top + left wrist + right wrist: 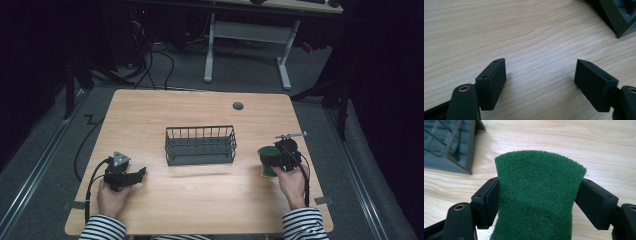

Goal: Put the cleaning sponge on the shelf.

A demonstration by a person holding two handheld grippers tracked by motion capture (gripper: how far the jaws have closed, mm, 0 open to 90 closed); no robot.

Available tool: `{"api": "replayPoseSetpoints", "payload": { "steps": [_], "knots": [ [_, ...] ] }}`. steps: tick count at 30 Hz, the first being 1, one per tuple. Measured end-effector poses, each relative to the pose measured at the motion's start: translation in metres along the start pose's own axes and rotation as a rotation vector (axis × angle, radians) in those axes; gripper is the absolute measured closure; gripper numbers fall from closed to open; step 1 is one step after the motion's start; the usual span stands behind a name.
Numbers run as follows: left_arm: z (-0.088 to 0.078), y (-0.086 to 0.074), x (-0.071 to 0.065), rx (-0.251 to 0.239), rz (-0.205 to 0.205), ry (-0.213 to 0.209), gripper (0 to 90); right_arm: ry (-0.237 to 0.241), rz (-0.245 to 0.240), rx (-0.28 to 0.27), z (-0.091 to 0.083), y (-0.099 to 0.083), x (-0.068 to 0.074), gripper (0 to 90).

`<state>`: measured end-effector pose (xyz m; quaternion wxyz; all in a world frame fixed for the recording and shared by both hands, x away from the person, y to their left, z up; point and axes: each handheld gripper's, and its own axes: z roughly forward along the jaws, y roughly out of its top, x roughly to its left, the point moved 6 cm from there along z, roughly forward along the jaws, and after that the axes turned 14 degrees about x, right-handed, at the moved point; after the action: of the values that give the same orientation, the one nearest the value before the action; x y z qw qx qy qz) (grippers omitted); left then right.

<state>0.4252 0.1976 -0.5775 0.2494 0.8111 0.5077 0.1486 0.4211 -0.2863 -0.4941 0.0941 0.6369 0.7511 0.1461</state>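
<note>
A sponge (268, 161) with a green scouring face and a yellow underside is pinched between the jaws of my right gripper (274, 159), a little above the table at the right. In the right gripper view the green sponge (537, 197) bulges between the two pads, squeezed at its sides. A dark wire basket (200, 145) stands at the table's middle, left of the sponge; its corner (451, 147) appears at the upper left of the right gripper view. My left gripper (136, 176) rests low at the front left, jaws wide apart over bare wood (540, 75).
The wooden table (200, 210) has a round cable hole (238, 106) near its far edge. A corner of the basket (621, 17) lies ahead of the left gripper. Beyond the table stand a white desk frame (247, 35) and floor cables.
</note>
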Motion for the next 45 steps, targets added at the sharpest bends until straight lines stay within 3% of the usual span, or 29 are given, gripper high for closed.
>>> {"api": "replayPoseSetpoints", "payload": {
  "steps": [23, 36, 45],
  "knots": [
    [0.000, 0.001, -0.001, 0.001, 0.002, -0.004, 25.6, 0.043, -0.135, -0.103, -0.039, 0.036, 0.030, 24.0],
    [0.000, 0.001, -0.001, 0.002, 0.002, -0.005, 25.7, 0.055, -0.237, -0.168, -0.060, 0.075, 0.068, 24.1],
    [0.001, 0.001, 0.000, -0.001, -0.001, -0.006, 26.2, 0.050, -0.301, -0.163, -0.058, 0.096, 0.094, 24.0]
  ]
}}
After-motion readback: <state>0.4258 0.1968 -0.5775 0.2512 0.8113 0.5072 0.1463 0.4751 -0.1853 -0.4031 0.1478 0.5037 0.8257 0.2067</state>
